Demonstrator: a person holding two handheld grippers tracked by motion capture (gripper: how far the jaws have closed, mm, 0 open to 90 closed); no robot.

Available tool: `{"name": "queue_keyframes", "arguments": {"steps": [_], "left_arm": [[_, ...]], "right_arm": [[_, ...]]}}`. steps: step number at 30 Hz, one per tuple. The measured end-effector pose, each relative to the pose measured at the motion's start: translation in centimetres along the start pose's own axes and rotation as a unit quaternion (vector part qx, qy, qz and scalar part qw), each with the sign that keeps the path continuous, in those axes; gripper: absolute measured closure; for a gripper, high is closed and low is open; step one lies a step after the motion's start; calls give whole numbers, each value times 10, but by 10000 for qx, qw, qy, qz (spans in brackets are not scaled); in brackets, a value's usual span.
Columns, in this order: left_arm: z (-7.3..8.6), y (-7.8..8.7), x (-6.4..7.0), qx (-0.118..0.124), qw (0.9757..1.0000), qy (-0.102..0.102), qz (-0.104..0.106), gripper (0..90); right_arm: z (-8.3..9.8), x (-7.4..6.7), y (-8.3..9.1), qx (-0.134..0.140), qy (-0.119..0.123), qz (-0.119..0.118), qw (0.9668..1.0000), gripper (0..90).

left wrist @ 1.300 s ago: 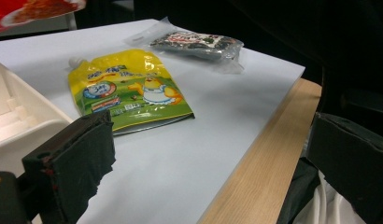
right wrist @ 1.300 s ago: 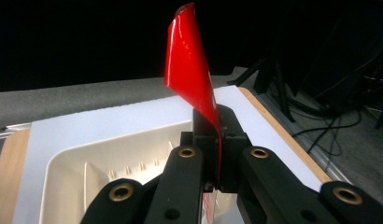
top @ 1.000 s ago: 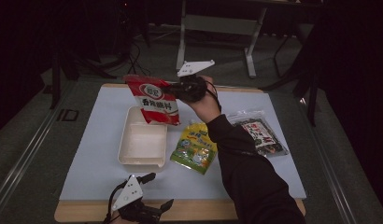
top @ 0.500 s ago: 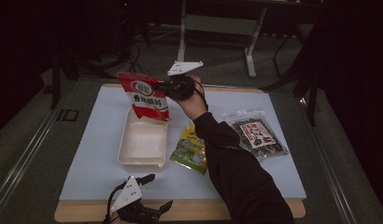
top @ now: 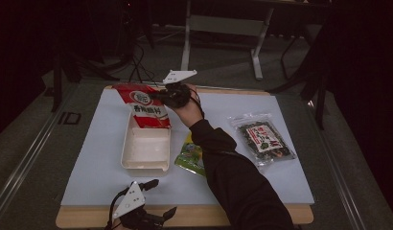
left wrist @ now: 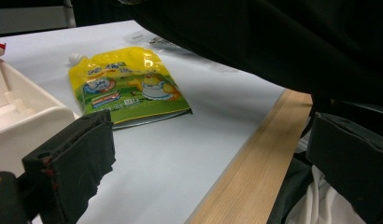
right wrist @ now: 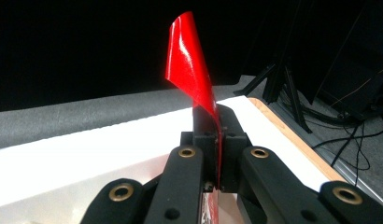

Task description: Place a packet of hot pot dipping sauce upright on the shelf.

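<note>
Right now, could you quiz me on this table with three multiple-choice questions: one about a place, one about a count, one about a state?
1. Where does the yellow-green pouch lie?
A. inside the tray
B. on the white mat beside the tray
C. on the floor

2. How many food packets are in sight?
A. three
B. one
C. five

3. How are the right gripper jaws?
A. wide open
B. shut on the red packet
C. shut on nothing

Answers: 1 B, the pouch lies flat right of the white tray. 2 A, the red packet, the pouch and the dark clear packet. 3 B, red film is pinched between the jaws.
</note>
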State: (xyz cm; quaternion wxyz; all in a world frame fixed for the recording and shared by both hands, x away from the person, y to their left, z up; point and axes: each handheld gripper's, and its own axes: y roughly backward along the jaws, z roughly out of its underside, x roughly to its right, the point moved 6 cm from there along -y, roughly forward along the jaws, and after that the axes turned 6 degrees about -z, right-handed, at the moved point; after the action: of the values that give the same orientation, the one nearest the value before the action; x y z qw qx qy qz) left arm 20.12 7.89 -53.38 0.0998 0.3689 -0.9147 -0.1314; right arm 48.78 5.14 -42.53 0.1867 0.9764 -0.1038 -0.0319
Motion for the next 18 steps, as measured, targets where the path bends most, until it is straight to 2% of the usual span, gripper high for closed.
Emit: {"name": "queue_keyframes", "arguments": {"steps": [4,8,11,12,15,18], "left_arm": [[0,0,1,-2,10000,-11,14,23],[0,0,1,2,10000,-4,16,23],[0,0,1,0,10000,-5,17,23],[0,0,1,0,10000,-5,17,23],[0,0,1,0,10000,-11,20,23],[0,0,1,5,10000,-11,26,23]], "right_arm": [[2,-1,0,144,-145,-12,9998,893],[2,-1,3,295,-186,9,9994,892],[3,1,5,486,-249,102,9985,892],[5,1,4,510,-324,11,9982,892],[10,1,2,503,-350,45,9981,892],[17,2,2,561,-478,9,9973,892]]}}
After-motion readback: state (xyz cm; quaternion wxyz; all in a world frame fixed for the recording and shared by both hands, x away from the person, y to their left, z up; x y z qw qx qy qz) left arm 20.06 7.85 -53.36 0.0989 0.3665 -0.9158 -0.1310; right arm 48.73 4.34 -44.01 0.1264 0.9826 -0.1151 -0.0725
